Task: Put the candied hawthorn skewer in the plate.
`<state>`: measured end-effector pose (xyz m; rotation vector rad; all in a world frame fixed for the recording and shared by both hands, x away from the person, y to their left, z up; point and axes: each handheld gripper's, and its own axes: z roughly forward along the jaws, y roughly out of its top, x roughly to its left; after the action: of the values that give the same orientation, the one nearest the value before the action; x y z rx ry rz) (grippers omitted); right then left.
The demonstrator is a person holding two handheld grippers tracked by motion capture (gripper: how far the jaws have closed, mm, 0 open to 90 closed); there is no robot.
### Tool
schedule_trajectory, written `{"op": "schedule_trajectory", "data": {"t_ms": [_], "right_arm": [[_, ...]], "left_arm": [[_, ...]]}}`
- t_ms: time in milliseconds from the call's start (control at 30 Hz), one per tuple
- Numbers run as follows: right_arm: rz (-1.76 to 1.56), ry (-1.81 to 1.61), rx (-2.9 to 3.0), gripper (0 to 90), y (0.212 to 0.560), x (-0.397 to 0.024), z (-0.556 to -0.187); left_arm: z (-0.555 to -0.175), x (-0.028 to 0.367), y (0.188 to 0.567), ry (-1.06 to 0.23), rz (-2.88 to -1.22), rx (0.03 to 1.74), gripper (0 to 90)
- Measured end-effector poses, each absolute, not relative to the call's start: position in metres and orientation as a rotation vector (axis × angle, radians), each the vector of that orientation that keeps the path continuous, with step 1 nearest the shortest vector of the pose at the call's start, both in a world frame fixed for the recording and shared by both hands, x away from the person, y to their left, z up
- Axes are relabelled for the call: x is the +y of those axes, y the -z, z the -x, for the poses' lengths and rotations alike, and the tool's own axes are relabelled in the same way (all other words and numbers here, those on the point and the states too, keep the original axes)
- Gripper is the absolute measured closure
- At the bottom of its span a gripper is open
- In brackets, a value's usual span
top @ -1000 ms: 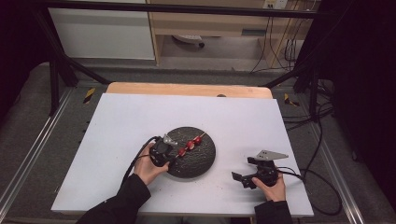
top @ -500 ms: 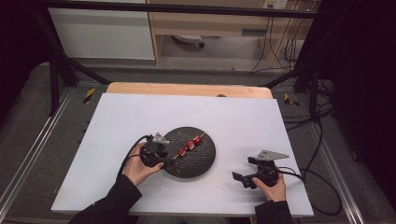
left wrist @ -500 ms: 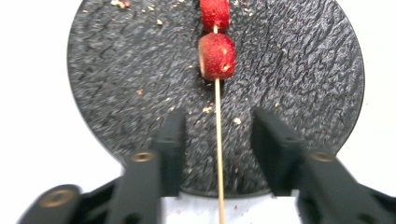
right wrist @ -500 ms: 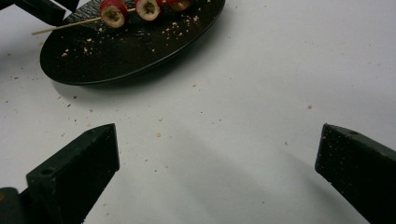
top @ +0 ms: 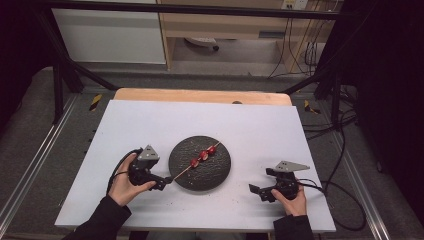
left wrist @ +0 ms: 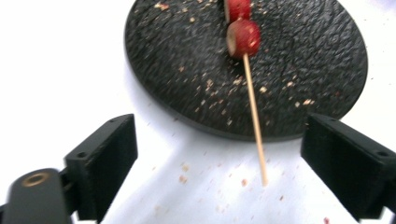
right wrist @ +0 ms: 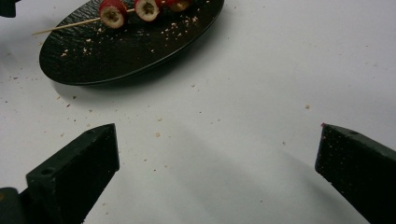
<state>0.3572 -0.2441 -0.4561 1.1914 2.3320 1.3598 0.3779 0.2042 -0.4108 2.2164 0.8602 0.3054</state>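
The skewer [top: 197, 161] lies across the black plate [top: 220, 175], three red fruit slices [top: 203, 155] threaded near its far end, bare stick running out past the rim at about 8 o'clock. The left gripper [top: 161, 183] sits just off that tip, its jaws having just been opening; they stand wide now with the stick end between them but untouched, as the left gripper view shows [left wrist: 256, 126]. The right gripper [top: 256, 191] rests on the table [top: 150, 120] at the plate's 4 o'clock, jaws spread wide and empty, well apart from the plate.

To my eye the risk is that overhanging stick: any sideways nudge from the left jaws could pivot the skewer and roll the fruit off the plate. Crumbs already dot the plate and table, so a careless sweep would smear them further. The slices look soft too; a hard pinch might split them
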Motion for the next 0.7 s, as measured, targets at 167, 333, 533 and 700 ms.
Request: {"op": "schedule_trajectory", "data": {"t_ms": [167, 333, 533, 700], "right_arm": [[-1.194, -1.347, 2.342, 0.7, 0.457, -0.244, -0.357], [-1.194, -1.326, 2.353, 0.7, 0.458, -0.244, -0.357], [-1.204, -1.322, 2.354, 0.7, 0.459, -0.247, -0.357], [-1.219, -1.312, 2.357, 0.7, 0.460, -0.248, -0.356]], "left_arm": [[-0.371, 0.222, 0.419, -0.338, -2.171, 0.881, 6.4], [-0.361, 0.240, 0.426, -0.352, -2.137, 0.876, 6.4], [-0.351, 0.260, 0.438, -0.359, -2.100, 0.898, 6.5], [-0.347, 0.271, 0.445, -0.371, -2.088, 0.919, 6.7]]}}
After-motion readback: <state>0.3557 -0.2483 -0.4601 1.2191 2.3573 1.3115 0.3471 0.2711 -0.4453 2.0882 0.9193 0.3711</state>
